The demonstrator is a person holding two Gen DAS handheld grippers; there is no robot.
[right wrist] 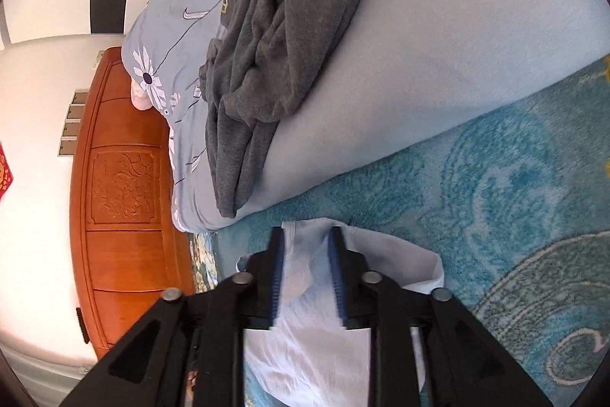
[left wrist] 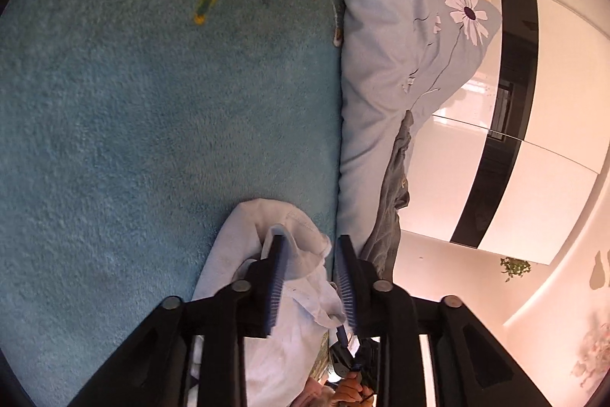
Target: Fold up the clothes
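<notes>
A pale blue-white garment (left wrist: 297, 277) lies bunched on the teal fleece blanket (left wrist: 152, 102). In the left wrist view my left gripper (left wrist: 310, 239) stands partly open, its fingers apart with a fold of the garment between and over the left finger (left wrist: 278, 266). In the right wrist view my right gripper (right wrist: 307, 231) also has its fingers apart around the same pale garment (right wrist: 305, 349), which fills the gap between them. Whether either pair of pads presses the cloth I cannot tell.
A folded grey-blue quilt with white daisies (left wrist: 400, 37) lies beside the blanket, also in the right wrist view (right wrist: 438, 44). A crumpled dark grey garment (right wrist: 274, 44) rests on it. An orange carved wooden headboard (right wrist: 122, 185) and white wardrobe doors (left wrist: 533, 147) stand behind.
</notes>
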